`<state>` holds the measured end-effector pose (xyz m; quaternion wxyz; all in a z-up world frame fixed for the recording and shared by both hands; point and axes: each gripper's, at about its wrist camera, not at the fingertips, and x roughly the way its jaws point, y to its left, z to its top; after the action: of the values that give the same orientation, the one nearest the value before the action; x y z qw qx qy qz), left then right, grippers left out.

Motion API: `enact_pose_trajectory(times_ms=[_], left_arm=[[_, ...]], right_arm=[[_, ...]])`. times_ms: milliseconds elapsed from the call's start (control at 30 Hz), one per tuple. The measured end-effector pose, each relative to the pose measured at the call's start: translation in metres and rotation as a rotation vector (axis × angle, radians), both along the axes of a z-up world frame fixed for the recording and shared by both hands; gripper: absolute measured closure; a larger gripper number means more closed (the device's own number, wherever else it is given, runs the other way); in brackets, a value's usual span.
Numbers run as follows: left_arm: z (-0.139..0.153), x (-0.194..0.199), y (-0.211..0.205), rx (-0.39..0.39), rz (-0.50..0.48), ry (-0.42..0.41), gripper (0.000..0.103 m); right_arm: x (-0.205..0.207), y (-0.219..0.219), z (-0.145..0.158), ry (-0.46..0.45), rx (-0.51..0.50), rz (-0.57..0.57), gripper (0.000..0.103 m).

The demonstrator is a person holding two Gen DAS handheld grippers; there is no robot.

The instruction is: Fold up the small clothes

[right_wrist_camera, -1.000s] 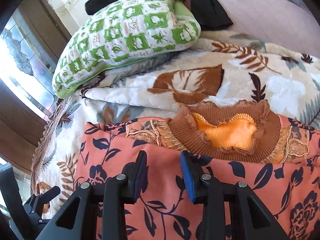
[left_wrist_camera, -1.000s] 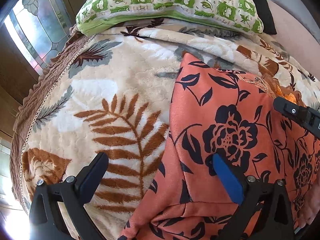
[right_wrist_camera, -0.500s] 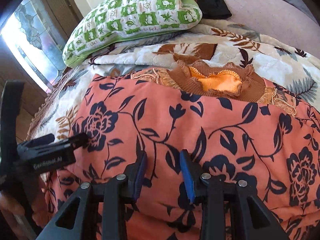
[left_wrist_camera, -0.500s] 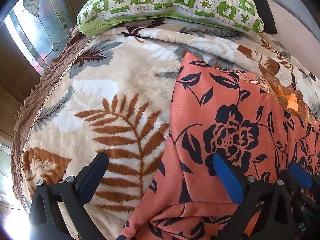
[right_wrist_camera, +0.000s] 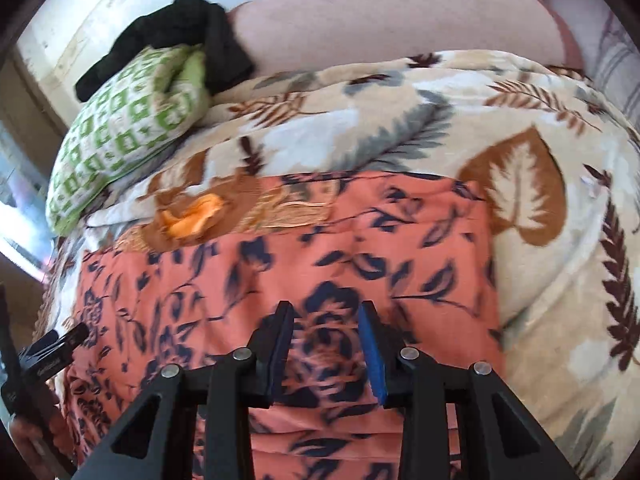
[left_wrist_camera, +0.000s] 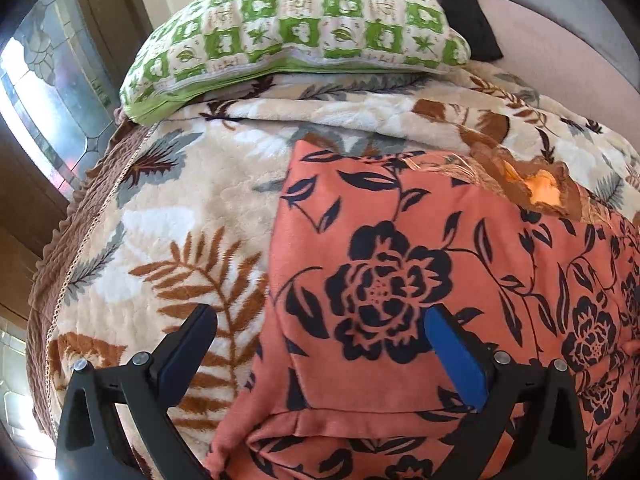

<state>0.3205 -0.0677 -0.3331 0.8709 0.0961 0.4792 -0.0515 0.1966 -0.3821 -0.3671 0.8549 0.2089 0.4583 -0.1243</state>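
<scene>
Garment (right_wrist_camera: 304, 256), coral w/ dark flowers, lay spread on blanket (left_wrist_camera: 168, 208), long axis left-right across frame. Right gripper (right_wrist_camera: 326, 344) hovered over its lower-center, jaws closing, nothing pinched. Left gripper (left_wrist_camera: 320, 344) gaped wide over garment's left edge, nearer that side.

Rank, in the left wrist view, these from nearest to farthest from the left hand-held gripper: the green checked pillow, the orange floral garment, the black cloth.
From the left hand-held gripper:
1. Orange floral garment, directly under its right finger.
2. Green checked pillow, beyond, at the blanket's far edge.
3. Black cloth, behind the pillow, upper right.
</scene>
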Motion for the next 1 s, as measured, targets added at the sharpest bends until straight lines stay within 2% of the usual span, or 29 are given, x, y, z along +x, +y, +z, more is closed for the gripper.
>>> enact_pose_trajectory(times_ms=[67, 167, 300, 367, 433, 500, 600, 733, 833, 900, 967, 1000], left_arm=[[-0.010, 0.000, -0.010, 0.043, -0.027, 0.030, 0.000], [-0.011, 0.001, -0.013, 0.053, -0.021, 0.016, 0.000], [-0.008, 0.002, -0.010, 0.023, 0.003, 0.005, 0.000], [-0.009, 0.002, -0.012, 0.031, 0.003, -0.001, 0.000], [-0.011, 0.002, -0.014, 0.045, 0.004, 0.000, 0.000], [-0.012, 0.004, -0.014, 0.046, 0.008, 0.000, 0.000], [-0.008, 0.002, -0.013, 0.032, 0.015, -0.011, 0.000], [0.006, -0.004, -0.012, -0.016, 0.010, -0.070, 0.000], [0.006, -0.008, -0.018, -0.019, -0.030, -0.068, 0.000], [-0.004, -0.008, -0.025, 0.037, -0.054, -0.041, 0.000], [-0.013, -0.008, -0.030, 0.084, -0.075, -0.022, 0.000], [-0.012, -0.009, -0.030, 0.082, -0.078, -0.035, 0.000]], right_arm=[[-0.001, -0.017, -0.013, 0.086, 0.074, 0.047, 0.067], [-0.004, -0.031, -0.001, 0.097, 0.132, 0.075, 0.067], [-0.019, -0.065, 0.011, -0.010, 0.164, -0.038, 0.065], [-0.023, -0.082, 0.003, -0.038, 0.231, -0.089, 0.065], [-0.021, -0.091, -0.013, -0.028, 0.287, -0.104, 0.065], [-0.018, -0.093, -0.020, -0.018, 0.281, -0.125, 0.065], [-0.019, -0.089, -0.006, -0.023, 0.256, -0.118, 0.064], [-0.024, -0.070, 0.013, -0.053, 0.259, -0.054, 0.064], [-0.026, -0.047, 0.026, -0.056, 0.241, 0.015, 0.064], [-0.021, -0.034, 0.021, 0.006, 0.212, 0.057, 0.064], [-0.018, -0.028, 0.005, 0.109, 0.153, 0.076, 0.063], [-0.019, -0.031, -0.003, 0.151, 0.140, 0.059, 0.068]])
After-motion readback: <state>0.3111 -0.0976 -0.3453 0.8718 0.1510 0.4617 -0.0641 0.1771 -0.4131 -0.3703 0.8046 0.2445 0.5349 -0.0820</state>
